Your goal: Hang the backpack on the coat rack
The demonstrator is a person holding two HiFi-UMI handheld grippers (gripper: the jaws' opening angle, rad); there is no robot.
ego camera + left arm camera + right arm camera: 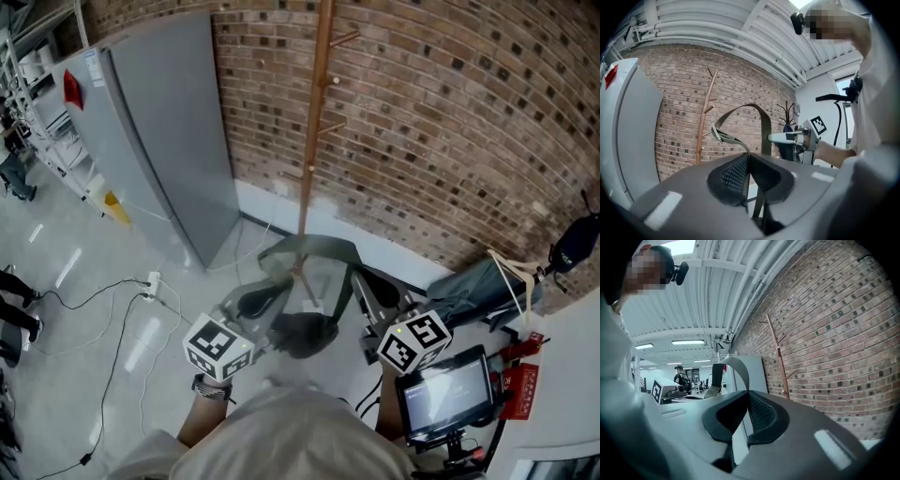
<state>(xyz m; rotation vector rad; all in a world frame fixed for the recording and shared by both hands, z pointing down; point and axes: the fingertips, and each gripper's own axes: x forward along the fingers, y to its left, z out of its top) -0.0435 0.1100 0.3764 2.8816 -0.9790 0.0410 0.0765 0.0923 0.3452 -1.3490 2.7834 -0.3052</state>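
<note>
A: Whereabouts of the backpack (302,333)?
B: In mid-air at the near side of the scene, slung between the two grippers, dark and blurred, above a pale floor (84,328). Not yet on the coat rack (315,141); apart from it, nearer.
A: State of the left gripper (749,157)?
B: Clenched, jaws together on a narrow webbing strap (727,137) running out from the tips. Held level.
A: And the right gripper (748,394)?
B: Clenched as well, pinching a broad grey strap loop (736,365) arching up over the tips. Also level.
A: Position of the coat rack?
B: Farther off, about centre: a slim wooden pole with short pegs, upright in front of a brick wall (450,122). Tall grey cabinet (159,131) to its left, against the same wall. Cables (103,309) and a white power strip (152,281) on the floor at near left. A small screen (445,394) at near right.
</note>
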